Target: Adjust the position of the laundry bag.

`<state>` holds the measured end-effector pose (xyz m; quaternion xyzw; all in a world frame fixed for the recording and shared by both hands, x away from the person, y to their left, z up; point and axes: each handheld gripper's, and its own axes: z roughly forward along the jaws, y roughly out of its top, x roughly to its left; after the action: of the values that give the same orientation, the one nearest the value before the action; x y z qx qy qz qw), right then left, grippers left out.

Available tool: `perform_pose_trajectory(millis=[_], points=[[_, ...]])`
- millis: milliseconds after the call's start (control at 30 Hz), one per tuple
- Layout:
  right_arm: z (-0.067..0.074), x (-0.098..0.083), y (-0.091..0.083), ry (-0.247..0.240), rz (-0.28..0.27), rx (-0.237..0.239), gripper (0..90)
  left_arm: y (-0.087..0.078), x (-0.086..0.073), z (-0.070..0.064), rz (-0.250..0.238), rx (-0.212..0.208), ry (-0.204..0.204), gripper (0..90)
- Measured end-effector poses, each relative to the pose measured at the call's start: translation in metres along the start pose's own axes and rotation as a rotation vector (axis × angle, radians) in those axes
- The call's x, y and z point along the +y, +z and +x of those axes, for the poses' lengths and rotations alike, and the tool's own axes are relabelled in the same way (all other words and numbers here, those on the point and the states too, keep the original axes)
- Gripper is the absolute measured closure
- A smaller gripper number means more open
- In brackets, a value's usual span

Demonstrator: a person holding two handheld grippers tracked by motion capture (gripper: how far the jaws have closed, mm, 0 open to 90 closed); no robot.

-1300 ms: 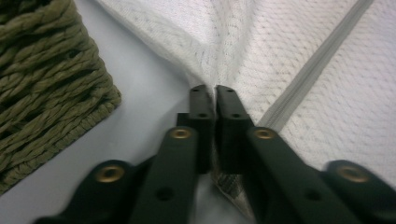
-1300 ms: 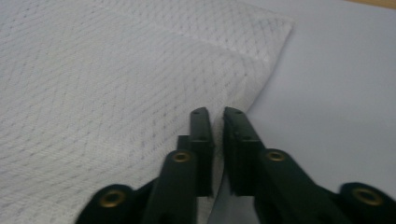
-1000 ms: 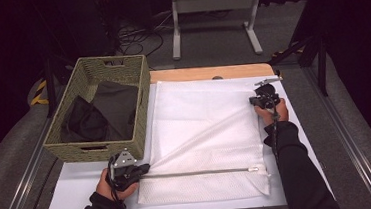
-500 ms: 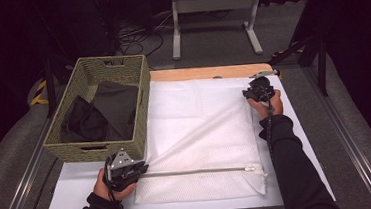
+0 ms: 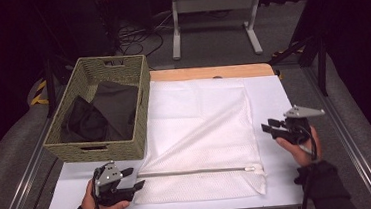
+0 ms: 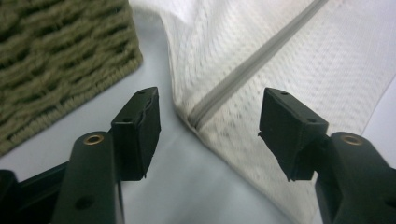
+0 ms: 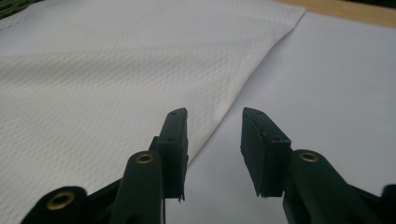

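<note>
nearby, woven basket [image 5: 99, 111] of dark cloth [image 5: 101, 113] beside mesh bag [image 5: 201, 133]; both tongs just opened, empty

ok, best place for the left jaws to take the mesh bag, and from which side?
Probably the near-left corner of the mesh bag, where the grey zipper ends. That edge lifts slightly off the white board there, so come in low from the left. The left gripper, jaws just opened, already faces it, nothing between them.
</note>
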<state>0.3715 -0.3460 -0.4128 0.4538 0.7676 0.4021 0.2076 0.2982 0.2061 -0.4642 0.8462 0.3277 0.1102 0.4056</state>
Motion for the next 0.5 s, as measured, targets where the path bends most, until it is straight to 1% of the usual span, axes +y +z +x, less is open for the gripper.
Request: perform_pose_trajectory(millis=[33,67,100,133,167,200,233,267,300,333,367,400,433,467,500], points=[[0.008,-0.007,-0.007,-0.006,0.016,0.012,59.2,0.001,0.000,-0.001,0.003,-0.005,0.007,35.6],[0.014,-0.014,-0.012,-0.010,0.014,0.025,57.7,0.001,0.000,-0.003,0.009,0.011,0.007,34.9],[0.020,-0.019,-0.015,-0.006,0.020,0.040,56.2,0.002,0.001,-0.006,0.021,0.028,0.021,34.5],[0.029,-0.026,-0.020,-0.030,0.034,0.054,55.2,0.001,0.002,-0.006,0.020,0.028,0.027,35.1],[0.035,-0.031,-0.022,-0.052,0.036,0.067,55.1,0.002,0.002,-0.006,0.014,0.019,0.012,36.5],[0.040,-0.035,-0.024,-0.043,0.036,0.086,54.7,0.002,0.002,-0.006,0.018,0.020,0.011,38.2],[0.045,-0.039,-0.024,-0.041,0.042,0.105,54.4,0.003,0.002,-0.005,0.022,0.008,0.000,40.0],[0.051,-0.043,-0.023,-0.061,0.048,0.121,55.4,0.005,0.002,-0.004,0.028,0.001,-0.002,43.5],[0.051,-0.043,-0.023,-0.061,0.048,0.121,55.4,0.005,0.002,-0.004,0.028,0.001,-0.002,47.0],[0.058,-0.046,-0.022,-0.085,0.065,0.132,55.7,0.007,0.001,-0.004,0.045,0.003,-0.007,47.0],[0.062,-0.048,-0.019,-0.100,0.088,0.132,56.8,0.008,0.002,-0.003,0.053,0.011,-0.002,52.9],[0.065,-0.050,-0.016,-0.110,0.102,0.130,59.1,0.009,0.002,-0.003,0.051,0.014,-0.009,55.9],[0.068,-0.052,-0.013,-0.108,0.122,0.132,62.4,0.009,0.003,-0.001,0.052,0.019,-0.013,62.8],[0.070,-0.054,-0.009,-0.108,0.149,0.126,65.4,0.009,0.003,0.001,0.050,0.022,-0.012,67.0],[0.072,-0.056,-0.007,-0.125,0.158,0.119,69.0,0.009,0.003,0.002,0.052,0.020,-0.021,71.8]])
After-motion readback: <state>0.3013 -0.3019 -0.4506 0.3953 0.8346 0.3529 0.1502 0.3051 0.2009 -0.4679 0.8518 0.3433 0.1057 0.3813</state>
